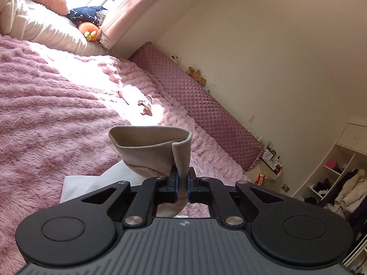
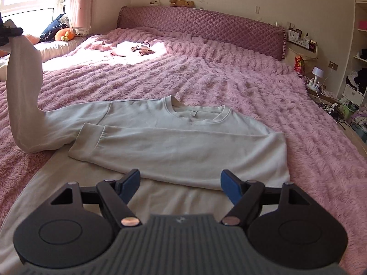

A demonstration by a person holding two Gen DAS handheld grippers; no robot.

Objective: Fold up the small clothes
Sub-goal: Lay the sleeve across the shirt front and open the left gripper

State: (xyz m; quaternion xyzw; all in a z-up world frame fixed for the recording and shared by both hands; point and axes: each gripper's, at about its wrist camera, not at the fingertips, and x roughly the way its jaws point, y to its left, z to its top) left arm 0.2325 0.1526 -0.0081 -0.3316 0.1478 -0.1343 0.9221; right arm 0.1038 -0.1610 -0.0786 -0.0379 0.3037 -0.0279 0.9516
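Left wrist view: the left gripper [image 1: 182,186] is clamped on the ribbed cuff [image 1: 151,146] of a pale sleeve, whose opening curls up in the middle of the frame. In the right wrist view the right gripper [image 2: 180,183] hangs with jaws spread wide and nothing between them, low in the frame over the sweatshirt [image 2: 183,137]. That garment lies flat across the centre on the pink fuzzy blanket [image 2: 229,75], one sleeve folded over its chest, the other sleeve [image 2: 23,87] lifted at the left edge. The quilted headboard [image 2: 206,25] runs along the top.
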